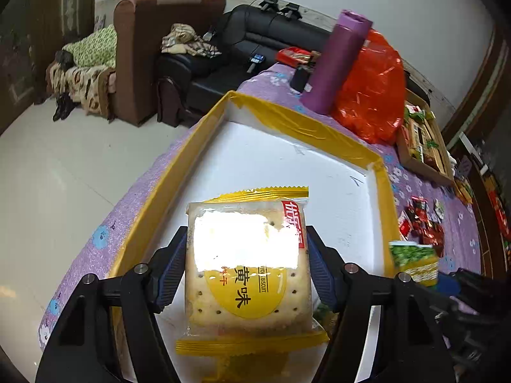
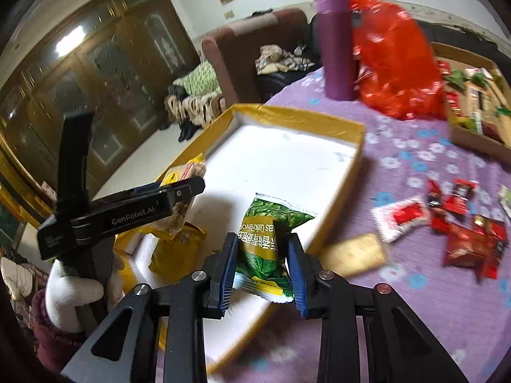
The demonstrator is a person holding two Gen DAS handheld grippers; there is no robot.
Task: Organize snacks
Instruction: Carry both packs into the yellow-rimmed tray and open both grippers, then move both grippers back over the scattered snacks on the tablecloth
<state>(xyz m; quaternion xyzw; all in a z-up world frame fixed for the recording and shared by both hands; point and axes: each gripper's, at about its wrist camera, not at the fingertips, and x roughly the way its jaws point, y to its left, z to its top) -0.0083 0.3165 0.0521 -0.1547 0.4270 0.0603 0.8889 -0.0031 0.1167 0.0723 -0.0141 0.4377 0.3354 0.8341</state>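
Observation:
My left gripper [image 1: 247, 261] is shut on a yellow biscuit packet [image 1: 247, 287] and holds it over the white floor of a yellow-rimmed box [image 1: 287, 121]. My right gripper [image 2: 262, 255] is shut on a green pea snack packet [image 2: 266, 242] above the box [image 2: 303, 118] near its front edge. The left gripper [image 2: 191, 188] with its biscuit packet [image 2: 185, 172] shows at the left of the right wrist view. The green packet [image 1: 413, 260] shows at the right of the left wrist view. Another yellow packet [image 2: 179, 249] lies in the box's near corner.
On the purple flowered cloth [image 2: 415, 303] lie a loose biscuit packet [image 2: 354, 253], a white-red packet [image 2: 402, 217] and several red snacks [image 2: 472, 242]. A purple bottle [image 2: 337, 44], an orange bag [image 2: 396, 57] and a cardboard tray of snacks [image 2: 476, 102] stand behind.

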